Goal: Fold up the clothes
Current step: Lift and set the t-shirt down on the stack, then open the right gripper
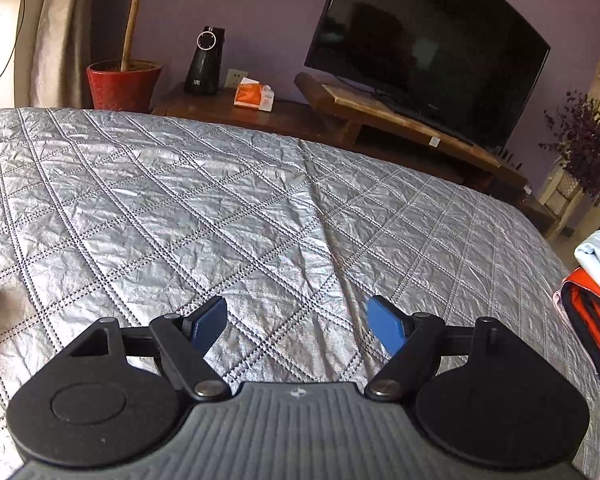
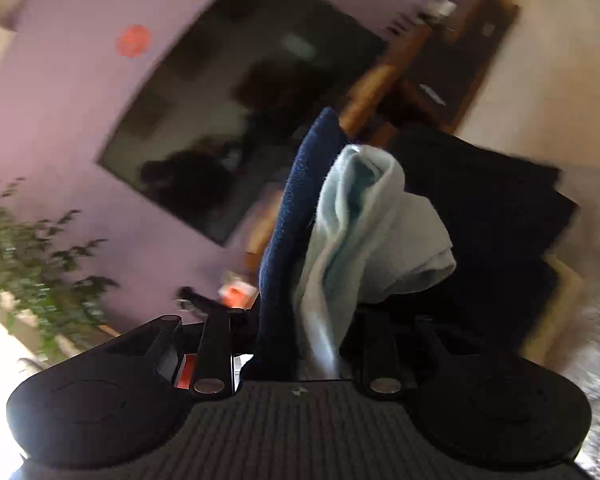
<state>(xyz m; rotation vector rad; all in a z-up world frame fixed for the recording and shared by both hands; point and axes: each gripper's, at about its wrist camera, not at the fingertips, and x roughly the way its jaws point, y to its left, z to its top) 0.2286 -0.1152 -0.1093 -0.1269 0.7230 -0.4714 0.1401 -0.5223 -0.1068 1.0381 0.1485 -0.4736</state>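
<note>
My left gripper [image 1: 296, 322] is open and empty, hovering just above the grey quilted bedspread [image 1: 220, 208]. A pile of clothes [image 1: 594, 292], pale blue over orange and black, lies at the bed's right edge, right of the left gripper. In the tilted, blurred right wrist view my right gripper [image 2: 304, 332] is shut on a garment: a navy fabric fold [image 2: 288, 232] with a pale blue lining [image 2: 360, 232] bunched between the jaws. Dark cloth [image 2: 492, 216] hangs to the right of it.
Beyond the bed stands a low wooden TV bench [image 1: 400, 120] with a black television [image 1: 424, 48], an orange tissue pack [image 1: 254, 96] and a black heater [image 1: 206, 62]. A red plant pot [image 1: 122, 84] stands at the back left. A dried plant [image 1: 584, 148] stands at the right.
</note>
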